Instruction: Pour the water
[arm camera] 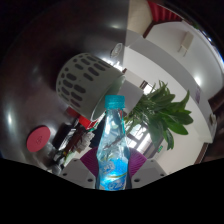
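A clear plastic bottle (113, 140) with a light blue cap and blue label stands upright at lower centre of the frame, between the gripper (112, 178) fingers; whether they press on it cannot be told. Right of it, a leafy green plant (160, 115). A red-lidded container (38, 141) sits lower left.
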Demonstrator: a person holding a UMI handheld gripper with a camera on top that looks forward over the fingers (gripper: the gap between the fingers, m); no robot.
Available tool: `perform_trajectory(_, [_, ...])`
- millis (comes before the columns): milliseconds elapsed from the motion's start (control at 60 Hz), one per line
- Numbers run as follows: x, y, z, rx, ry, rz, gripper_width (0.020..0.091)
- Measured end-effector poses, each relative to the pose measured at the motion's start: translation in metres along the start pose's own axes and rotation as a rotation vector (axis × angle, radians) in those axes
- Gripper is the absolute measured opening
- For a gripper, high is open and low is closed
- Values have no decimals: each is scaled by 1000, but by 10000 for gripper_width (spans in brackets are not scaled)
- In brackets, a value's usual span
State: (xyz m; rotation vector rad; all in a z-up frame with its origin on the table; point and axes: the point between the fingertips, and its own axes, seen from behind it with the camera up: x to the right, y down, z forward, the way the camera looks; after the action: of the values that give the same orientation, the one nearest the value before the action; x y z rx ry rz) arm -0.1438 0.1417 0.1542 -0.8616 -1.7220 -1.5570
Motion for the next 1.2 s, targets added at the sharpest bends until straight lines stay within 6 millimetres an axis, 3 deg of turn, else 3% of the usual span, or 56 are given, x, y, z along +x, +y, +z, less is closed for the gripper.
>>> perform_trajectory(133, [13,11,-7,14,28,217,358])
perform_trajectory(250, [5,30,-16,1,-2,612,355])
perform_trajectory(333, [12,46,-15,16,-49,874,356])
perform_trajectory(400, [4,56,-16,7,-90,1102,354])
perform_trajectory(533, [-12,56,-18,64,-204,1605,370])
perform_trajectory(550, [-18,38,-14,58,-193,1674,372])
perform_trajectory(567, [-20,47,-16,87,-223,1713,370])
perform_trajectory(650, [-29,53,-20,128,-258,1902,370])
perform_trajectory(683, [-33,43,-16,135,-242,1953,372])
perform_trajectory(867, [-56,39,-9,154,-204,2108,372])
perform_trajectory(950, [-80,24,-6,148,-251,2128,372])
perform_trajectory(1200, [-77,30,-10,162,-168,2129,370])
